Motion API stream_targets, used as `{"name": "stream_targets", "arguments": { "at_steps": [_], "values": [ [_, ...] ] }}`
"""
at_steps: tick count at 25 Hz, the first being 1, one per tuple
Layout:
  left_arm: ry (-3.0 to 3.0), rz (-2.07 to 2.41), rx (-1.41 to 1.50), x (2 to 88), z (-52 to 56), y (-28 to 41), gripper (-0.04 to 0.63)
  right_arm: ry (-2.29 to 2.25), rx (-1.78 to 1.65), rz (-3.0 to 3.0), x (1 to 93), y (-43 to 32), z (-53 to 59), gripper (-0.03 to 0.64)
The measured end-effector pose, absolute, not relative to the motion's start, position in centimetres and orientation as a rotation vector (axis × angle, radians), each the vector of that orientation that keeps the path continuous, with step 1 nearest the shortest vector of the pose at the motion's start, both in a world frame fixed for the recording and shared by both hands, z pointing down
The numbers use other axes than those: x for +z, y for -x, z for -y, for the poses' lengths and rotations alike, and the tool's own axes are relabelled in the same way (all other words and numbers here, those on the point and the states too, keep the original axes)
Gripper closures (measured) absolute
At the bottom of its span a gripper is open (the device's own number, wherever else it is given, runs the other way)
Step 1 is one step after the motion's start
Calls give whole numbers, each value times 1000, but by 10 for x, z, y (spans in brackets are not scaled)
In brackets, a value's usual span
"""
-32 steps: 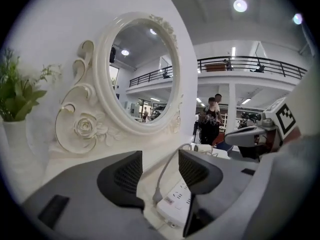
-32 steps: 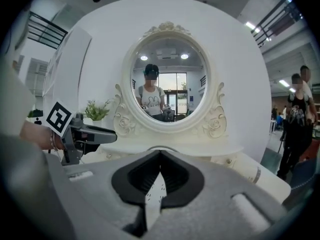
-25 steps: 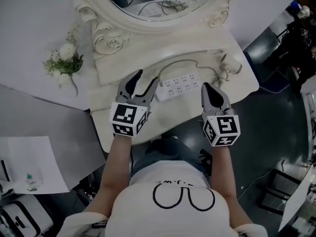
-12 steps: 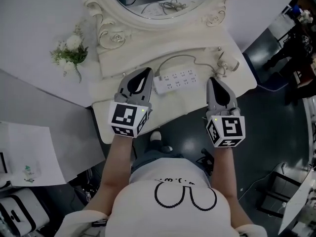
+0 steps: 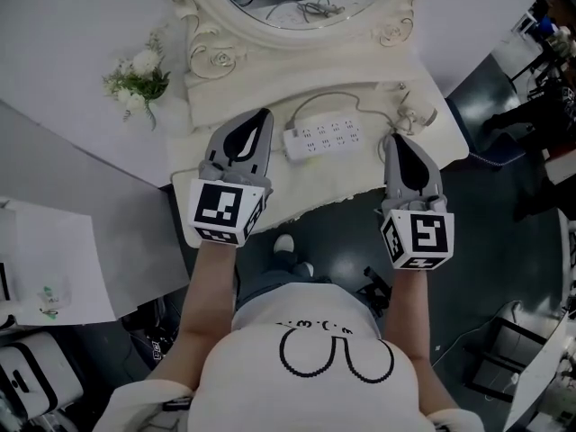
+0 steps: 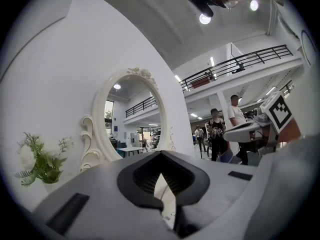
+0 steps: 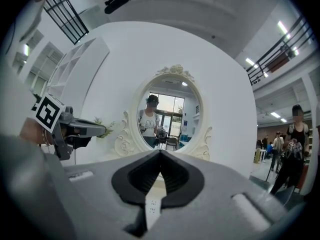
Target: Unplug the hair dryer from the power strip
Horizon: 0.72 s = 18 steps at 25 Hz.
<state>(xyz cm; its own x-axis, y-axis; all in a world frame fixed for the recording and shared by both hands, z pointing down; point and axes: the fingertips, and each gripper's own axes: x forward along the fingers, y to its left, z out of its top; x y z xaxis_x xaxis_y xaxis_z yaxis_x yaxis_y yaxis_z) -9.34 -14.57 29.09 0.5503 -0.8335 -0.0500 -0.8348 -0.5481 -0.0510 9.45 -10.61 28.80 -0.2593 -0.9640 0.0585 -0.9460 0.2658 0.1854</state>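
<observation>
Now | power strip (image 5: 322, 139) between left tongs (image 5: 262, 115), right tongs (image 5: 397, 139) | touching neither

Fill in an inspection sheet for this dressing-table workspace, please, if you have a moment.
Surface: white dressing table, oval mirror at its back.
Job's things: power strip lies flat mid-table, no plug visible in its sockets; hair dryer not made out with certainty.
Clutter: flower sprig left of the mirror; papers on a grey side surface.
Grippers: left tongs and right tongs both shut and empty, flanking the strip.
Cables: white cord arcs from the strip's left end to a small white object at the table's right edge.
Surroundings: dark floor; people stand in the hall beyond.
</observation>
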Motion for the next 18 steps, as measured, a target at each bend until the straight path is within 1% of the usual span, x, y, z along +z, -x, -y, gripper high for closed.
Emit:
{"name": "stream_targets", "arguments": {
  "at_steps": [18],
  "values": [
    [2667, -1455, 48, 282, 145, 94, 598, -1819, -195, 2369, 281, -95, 103, 621]
  ]
}}
